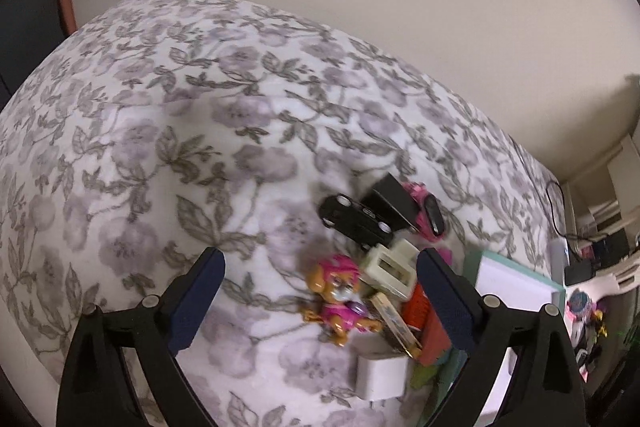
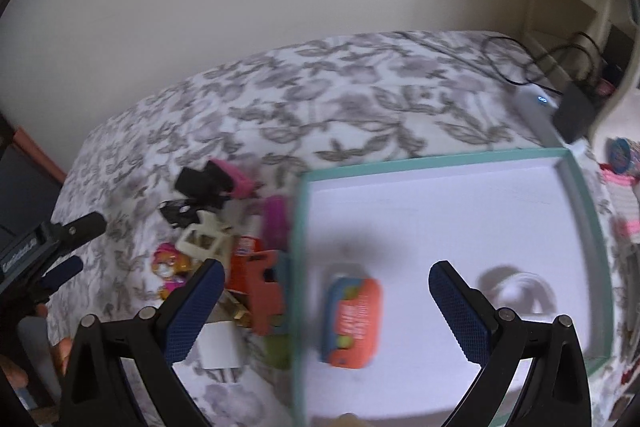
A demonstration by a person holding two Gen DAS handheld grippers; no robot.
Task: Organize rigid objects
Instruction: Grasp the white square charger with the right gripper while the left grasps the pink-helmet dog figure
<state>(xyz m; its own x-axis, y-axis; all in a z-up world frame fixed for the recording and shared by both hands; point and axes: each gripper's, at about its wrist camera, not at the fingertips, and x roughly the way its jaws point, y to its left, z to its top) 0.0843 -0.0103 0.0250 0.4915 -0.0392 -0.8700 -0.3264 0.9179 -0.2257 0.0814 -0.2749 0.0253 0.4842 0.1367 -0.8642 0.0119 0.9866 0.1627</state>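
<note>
We have only the orange case (image 2: 352, 323) in the teal-rimmed tray (image 2: 580, 171), the toy pile (image 1: 372, 267) still waiting beside it, while our left gripper (image 1: 320, 299) and right gripper (image 2: 326, 311) both gape wide and empty.

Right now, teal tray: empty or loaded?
Loaded, barely. The teal tray holds one orange-and-blue toy on its white floor; a blurred pale shape sits farther right, identity unclear. The other toys remain outside on the bedspread.

My bedspread (image 1: 168, 115) is white with grey-lilac flowers and leaves. My tray (image 2: 584, 195) has a teal rim and white floor. The box (image 2: 354, 323) in it is orange and blue.
</note>
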